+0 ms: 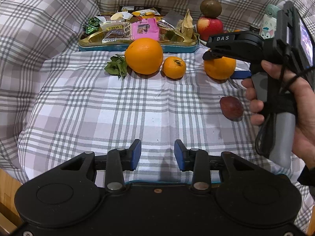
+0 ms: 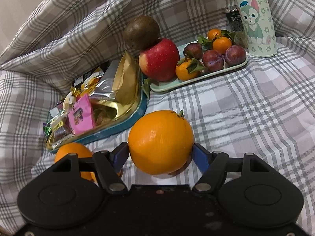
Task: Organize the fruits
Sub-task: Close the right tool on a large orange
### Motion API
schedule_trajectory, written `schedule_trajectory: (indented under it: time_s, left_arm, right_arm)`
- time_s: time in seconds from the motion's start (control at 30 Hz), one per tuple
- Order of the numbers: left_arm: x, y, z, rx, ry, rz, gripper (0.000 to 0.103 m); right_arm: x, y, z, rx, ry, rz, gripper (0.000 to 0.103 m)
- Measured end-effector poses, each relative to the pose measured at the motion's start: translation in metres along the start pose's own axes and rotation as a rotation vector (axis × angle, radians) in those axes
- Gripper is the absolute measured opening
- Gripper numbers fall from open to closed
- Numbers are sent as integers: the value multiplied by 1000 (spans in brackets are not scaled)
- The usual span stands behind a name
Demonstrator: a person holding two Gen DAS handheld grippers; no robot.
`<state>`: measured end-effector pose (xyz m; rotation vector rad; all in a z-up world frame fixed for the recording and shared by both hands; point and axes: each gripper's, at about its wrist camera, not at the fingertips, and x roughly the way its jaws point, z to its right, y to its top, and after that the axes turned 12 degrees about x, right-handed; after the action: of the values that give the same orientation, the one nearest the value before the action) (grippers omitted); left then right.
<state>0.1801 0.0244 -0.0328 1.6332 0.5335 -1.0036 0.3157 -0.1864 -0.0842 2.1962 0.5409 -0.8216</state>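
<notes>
My right gripper (image 2: 160, 153) has its blue pads against both sides of a large orange (image 2: 160, 143) that rests on the checked cloth; it also shows in the left wrist view (image 1: 220, 67). My left gripper (image 1: 157, 154) is open and empty, low over the cloth. In the left wrist view a second large orange (image 1: 144, 56), a small tangerine (image 1: 174, 67) and a dark red plum (image 1: 231, 108) lie loose on the cloth. A pale green tray (image 2: 196, 78) holds a red apple (image 2: 159, 60), a brown fruit (image 2: 141, 31) on top of it, tangerines and plums.
A blue-and-gold tin (image 1: 137, 46) full of snack packets stands at the back; it also shows in the right wrist view (image 2: 110, 129). A cat-print bottle (image 2: 254, 17) and a dark can (image 2: 235, 22) stand behind the tray. Loose green leaves (image 1: 116, 66) lie by the second orange.
</notes>
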Motion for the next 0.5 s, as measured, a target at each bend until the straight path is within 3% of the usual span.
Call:
schedule_trajectory:
  time_s: [0.5]
  left_arm:
    - [-3,7,5,27,-7,6,46]
  right_arm:
    - [-6,4,4,-149,-9,-9,72]
